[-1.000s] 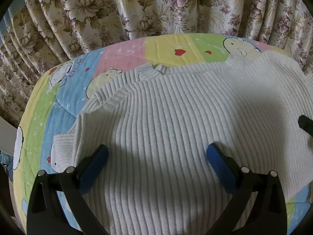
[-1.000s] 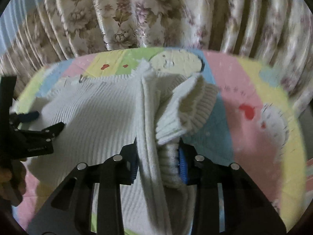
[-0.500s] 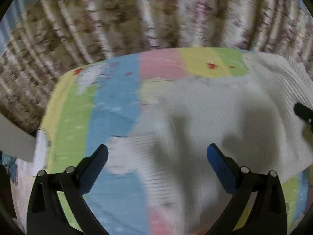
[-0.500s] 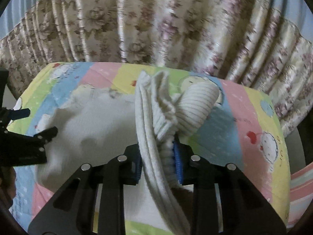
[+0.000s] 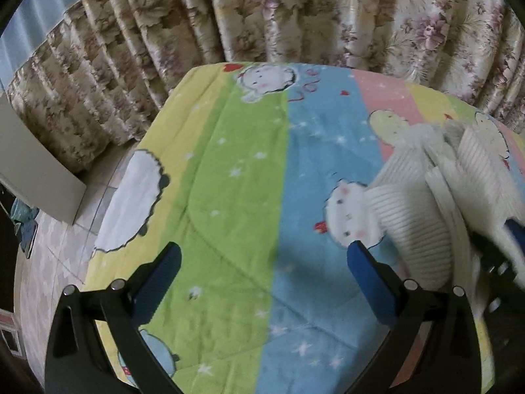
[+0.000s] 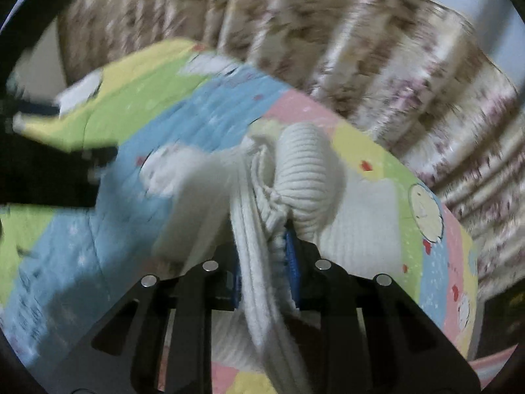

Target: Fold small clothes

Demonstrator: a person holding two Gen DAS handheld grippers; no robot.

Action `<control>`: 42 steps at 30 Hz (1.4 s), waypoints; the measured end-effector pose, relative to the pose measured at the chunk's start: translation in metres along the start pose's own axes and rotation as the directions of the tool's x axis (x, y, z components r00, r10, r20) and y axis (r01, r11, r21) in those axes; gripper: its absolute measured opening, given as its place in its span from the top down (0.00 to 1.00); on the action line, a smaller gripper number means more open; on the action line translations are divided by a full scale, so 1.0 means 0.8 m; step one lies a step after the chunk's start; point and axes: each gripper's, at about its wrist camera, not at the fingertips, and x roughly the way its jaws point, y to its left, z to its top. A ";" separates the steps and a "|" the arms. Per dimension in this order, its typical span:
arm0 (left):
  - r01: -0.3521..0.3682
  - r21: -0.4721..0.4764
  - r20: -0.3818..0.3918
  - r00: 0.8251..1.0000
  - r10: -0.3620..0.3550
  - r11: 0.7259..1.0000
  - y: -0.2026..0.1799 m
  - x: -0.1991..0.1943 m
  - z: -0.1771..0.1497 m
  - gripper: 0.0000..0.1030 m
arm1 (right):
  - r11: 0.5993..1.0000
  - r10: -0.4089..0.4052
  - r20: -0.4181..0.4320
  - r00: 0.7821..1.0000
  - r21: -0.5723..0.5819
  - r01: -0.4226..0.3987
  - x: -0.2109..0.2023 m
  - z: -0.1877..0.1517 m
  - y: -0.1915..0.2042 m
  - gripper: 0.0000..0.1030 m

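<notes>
right gripper (image 6: 264, 262) pinches bunched white ribbed sweater (image 6: 305, 170) | left gripper (image 5: 262, 262) wide apart, empty | sweater lies right of left gripper, over striped cartoon quilt (image 5: 236, 170)

Right gripper (image 6: 264, 271) fingers (image 6: 293, 262) clamped on bunched white ribbed sweater (image 6: 305, 167) above striped cartoon blanket (image 6: 203, 115).
</notes>
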 end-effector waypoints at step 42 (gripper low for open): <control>0.267 0.314 -0.023 0.961 -0.274 0.911 -0.205 -0.014 0.040 0.79 | 0.897 0.097 0.063 0.993 0.428 -0.114 -0.024 -0.120 -0.207 0.35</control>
